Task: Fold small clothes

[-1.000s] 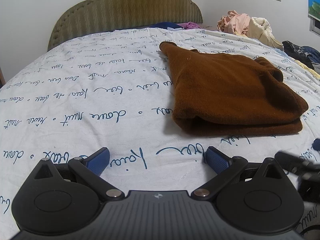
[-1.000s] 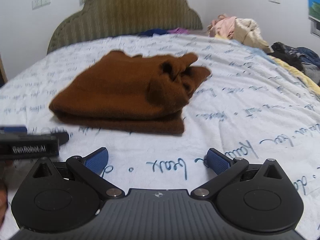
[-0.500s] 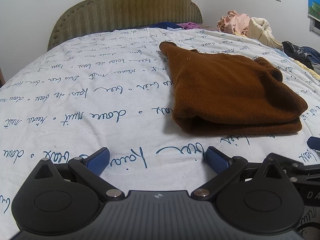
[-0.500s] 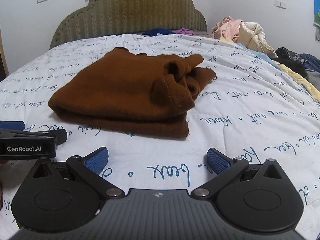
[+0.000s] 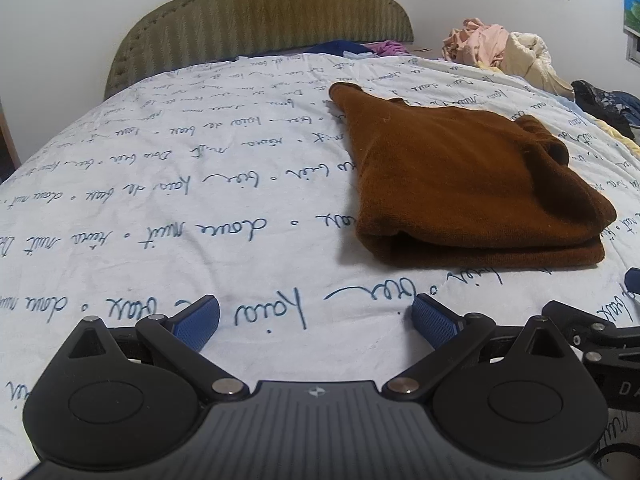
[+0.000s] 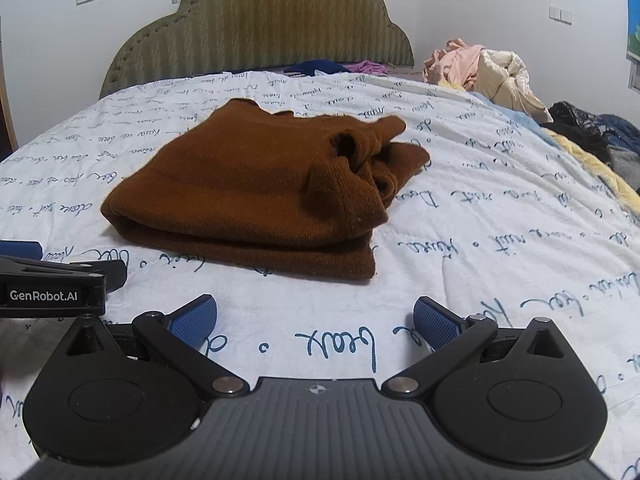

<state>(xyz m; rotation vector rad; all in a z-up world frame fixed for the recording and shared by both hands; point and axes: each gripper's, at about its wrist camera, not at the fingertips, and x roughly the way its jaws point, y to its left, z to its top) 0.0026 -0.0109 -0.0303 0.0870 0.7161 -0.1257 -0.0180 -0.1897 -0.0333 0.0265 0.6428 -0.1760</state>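
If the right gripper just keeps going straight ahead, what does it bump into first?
Probably the folded brown sweater. The right gripper is open, low over the white bedsheet, pointing at the sweater's near edge. Only bare sheet lies between them, though it could graze the sheet first.

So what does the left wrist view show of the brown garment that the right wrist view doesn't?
Only the left wrist view shows the brown garment from its left side, with the far corner poking up and the top lying smooth. Only the right wrist view shows the bunched, rumpled end on its right, plus the GenRobot.AI label on the other tool. Both show it folded in stacked layers on the script-print bedspread, untouched, with the left gripper and the right gripper open and empty short of it.
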